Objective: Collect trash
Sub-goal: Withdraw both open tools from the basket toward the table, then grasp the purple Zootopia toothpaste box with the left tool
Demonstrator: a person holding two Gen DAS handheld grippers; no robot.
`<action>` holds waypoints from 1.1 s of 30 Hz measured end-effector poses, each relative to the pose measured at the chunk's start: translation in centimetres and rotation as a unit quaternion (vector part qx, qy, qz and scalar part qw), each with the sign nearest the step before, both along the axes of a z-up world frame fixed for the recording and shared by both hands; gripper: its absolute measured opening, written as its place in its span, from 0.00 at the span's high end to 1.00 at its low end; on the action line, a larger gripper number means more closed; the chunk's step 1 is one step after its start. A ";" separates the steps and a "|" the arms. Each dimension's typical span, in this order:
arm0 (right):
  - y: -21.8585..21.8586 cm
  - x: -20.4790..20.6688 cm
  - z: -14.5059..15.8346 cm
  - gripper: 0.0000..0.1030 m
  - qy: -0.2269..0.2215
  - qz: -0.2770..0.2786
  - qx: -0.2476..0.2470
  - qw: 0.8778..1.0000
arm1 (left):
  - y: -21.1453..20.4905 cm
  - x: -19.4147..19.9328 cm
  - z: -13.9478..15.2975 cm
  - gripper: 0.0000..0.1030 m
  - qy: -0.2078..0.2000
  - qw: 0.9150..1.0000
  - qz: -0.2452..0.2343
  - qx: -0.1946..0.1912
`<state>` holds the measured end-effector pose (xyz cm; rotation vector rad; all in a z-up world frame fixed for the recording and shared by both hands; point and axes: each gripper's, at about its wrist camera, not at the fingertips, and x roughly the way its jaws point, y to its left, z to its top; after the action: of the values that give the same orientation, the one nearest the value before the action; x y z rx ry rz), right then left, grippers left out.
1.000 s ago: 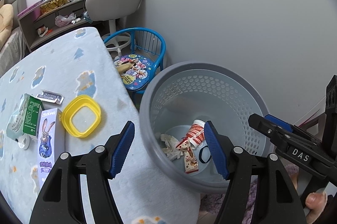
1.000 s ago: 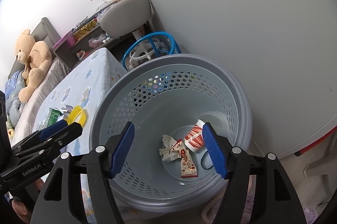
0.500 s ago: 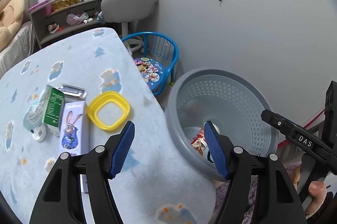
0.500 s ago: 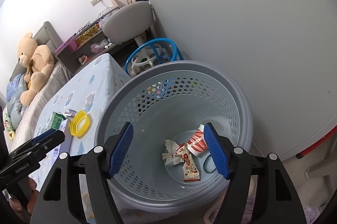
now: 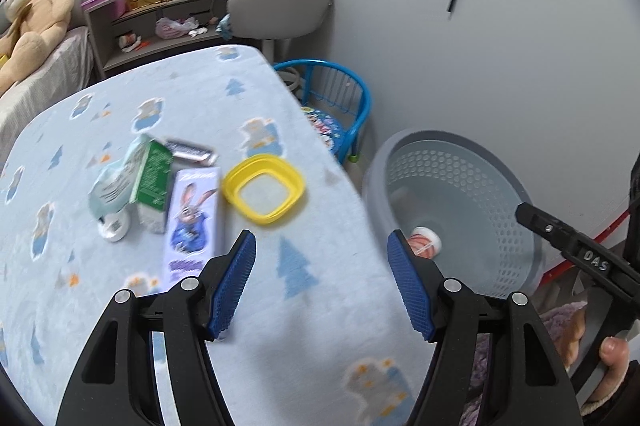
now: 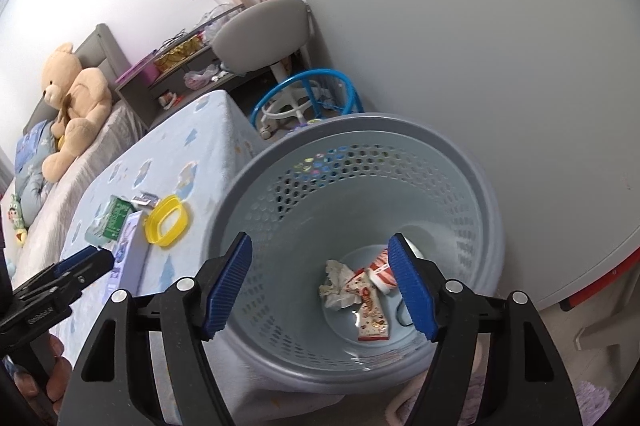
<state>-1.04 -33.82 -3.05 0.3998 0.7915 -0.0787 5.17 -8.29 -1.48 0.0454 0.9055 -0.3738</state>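
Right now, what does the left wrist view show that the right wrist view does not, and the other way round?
Only the left wrist view shows the small white cap beside the green carton and the blue chair's picture seat. Only the right wrist view shows the crumpled tissue and snack wrapper on the basket's floor. Both show the basket, striped cup, yellow lid and open tongs.

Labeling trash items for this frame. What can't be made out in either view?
- Text on the green carton and purple rabbit box: left wrist view, motion blur.
- Most basket contents: left wrist view, near wall hides all but the striped cup.
- Black loop in the basket: right wrist view, partly behind the right claw finger.
- Silver wrapper: right wrist view, too small to identify.
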 end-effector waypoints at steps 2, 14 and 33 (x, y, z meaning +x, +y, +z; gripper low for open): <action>0.9 0.1 0.0 0.30 -0.002 0.008 0.004 1.000 | 1.0 0.0 -0.2 0.36 0.003 1.000 0.010 0.001; 5.8 0.5 -0.1 0.30 -0.003 0.049 0.016 0.999 | 7.2 -0.3 -1.8 0.36 0.018 0.997 0.069 0.013; 7.6 1.3 -1.6 0.29 0.009 0.067 0.011 0.998 | 7.6 4.4 -6.7 0.36 0.071 0.993 0.090 0.034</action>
<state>0.31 -26.23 -4.67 0.3663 0.8357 0.0525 9.58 -0.69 -8.22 -0.0004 1.0534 -0.1802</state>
